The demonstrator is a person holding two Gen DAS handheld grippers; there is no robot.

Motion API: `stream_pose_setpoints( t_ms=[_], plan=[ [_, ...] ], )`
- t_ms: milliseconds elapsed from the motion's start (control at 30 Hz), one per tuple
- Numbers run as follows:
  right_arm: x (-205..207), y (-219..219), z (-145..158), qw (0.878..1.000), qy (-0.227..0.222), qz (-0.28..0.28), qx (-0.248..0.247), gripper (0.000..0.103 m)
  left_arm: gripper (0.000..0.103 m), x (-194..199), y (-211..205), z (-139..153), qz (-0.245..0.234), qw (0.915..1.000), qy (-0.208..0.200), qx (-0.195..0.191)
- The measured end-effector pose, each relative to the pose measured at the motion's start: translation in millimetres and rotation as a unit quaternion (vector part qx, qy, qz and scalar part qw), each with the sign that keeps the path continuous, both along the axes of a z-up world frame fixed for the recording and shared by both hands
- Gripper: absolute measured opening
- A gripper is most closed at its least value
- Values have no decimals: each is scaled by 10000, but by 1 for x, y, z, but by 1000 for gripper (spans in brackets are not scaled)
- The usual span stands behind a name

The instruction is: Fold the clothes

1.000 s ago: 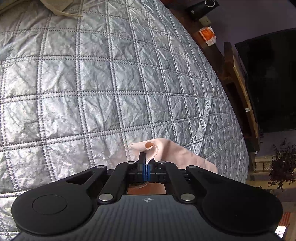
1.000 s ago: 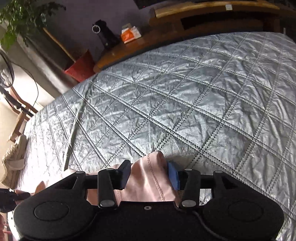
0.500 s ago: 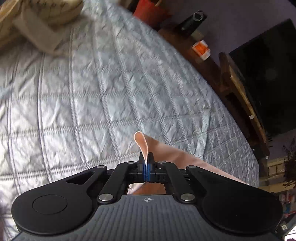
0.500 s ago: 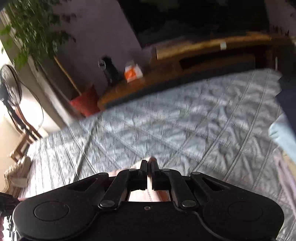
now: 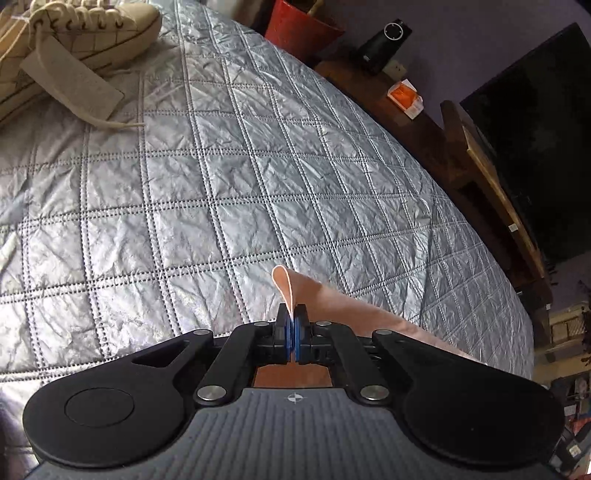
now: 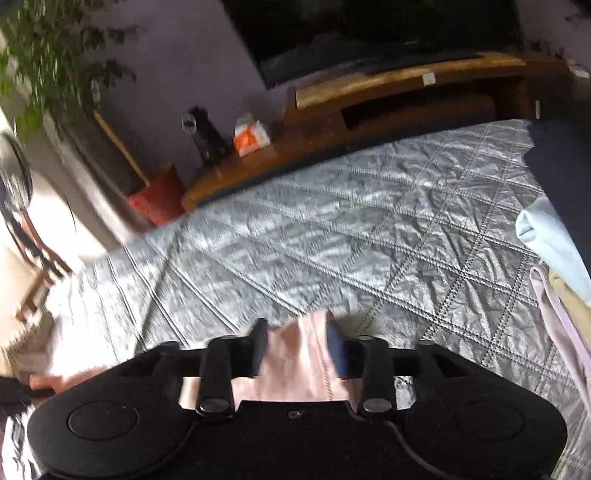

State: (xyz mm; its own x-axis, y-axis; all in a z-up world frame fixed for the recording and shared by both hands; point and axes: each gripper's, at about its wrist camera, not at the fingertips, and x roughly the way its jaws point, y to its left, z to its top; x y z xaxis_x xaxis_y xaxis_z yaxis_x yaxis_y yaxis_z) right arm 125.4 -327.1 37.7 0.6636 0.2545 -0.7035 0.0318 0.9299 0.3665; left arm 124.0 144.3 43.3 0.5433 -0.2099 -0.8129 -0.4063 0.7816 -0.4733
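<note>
- Pink garment (image 5: 354, 314) pinched in the left gripper (image 5: 291, 325): jaws fully closed on a thin fold of its edge, a small loop of cloth standing up past the tips, the rest trailing off to the right and down under the gripper body toward the quilt.
- Same pink garment (image 6: 299, 354) lying between the pads of the right gripper (image 6: 297, 345), jaws roughly half spread and just been opening; pads seemingly clear of the cloth, though blur makes contact hard to rule out.
- Cloth run apparently strung from one gripper across to the other; only the left has a grip, so probably the hand to carry the fold, the right needing to close again first.
- Silver quilted bedspread (image 5: 221, 184) beneath, crinkled and mostly bare ahead of both grippers.
- Beige shoe (image 5: 74, 33) at the far left corner of the bed; other clothes (image 6: 554, 258) stacked at the right edge.
- Beyond the bed: wooden bench (image 6: 406, 96), dark screen (image 5: 535, 129), red bin (image 6: 159, 199), leafy plant (image 6: 55, 55).
</note>
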Motion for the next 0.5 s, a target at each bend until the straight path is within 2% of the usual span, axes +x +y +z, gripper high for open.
stream_pose_setpoints(
  t_ms=[33, 100, 200, 367, 433, 500],
  plan=[
    [3, 1, -2, 9999, 80, 2, -89, 49, 2, 1, -1, 0, -17, 10000, -7, 11],
    [8, 2, -5, 9998, 157, 32, -129, 49, 2, 2, -5, 1, -62, 10000, -18, 21],
    [16, 7, -12, 9990, 220, 115, -372, 55, 2, 3, -10, 1, -123, 9999, -22, 37],
    [31, 11, -29, 9977, 464, 181, -465, 55, 2, 6, -13, -2, -156, 9998, 6, 82],
    [34, 13, -34, 9975, 469, 215, -487, 50, 2, 8, -12, -6, -127, 9999, 60, -11],
    [35, 16, -36, 9975, 437, 229, -507, 34, 2, 9, -10, -11, -61, 9998, 132, -132]
  ],
)
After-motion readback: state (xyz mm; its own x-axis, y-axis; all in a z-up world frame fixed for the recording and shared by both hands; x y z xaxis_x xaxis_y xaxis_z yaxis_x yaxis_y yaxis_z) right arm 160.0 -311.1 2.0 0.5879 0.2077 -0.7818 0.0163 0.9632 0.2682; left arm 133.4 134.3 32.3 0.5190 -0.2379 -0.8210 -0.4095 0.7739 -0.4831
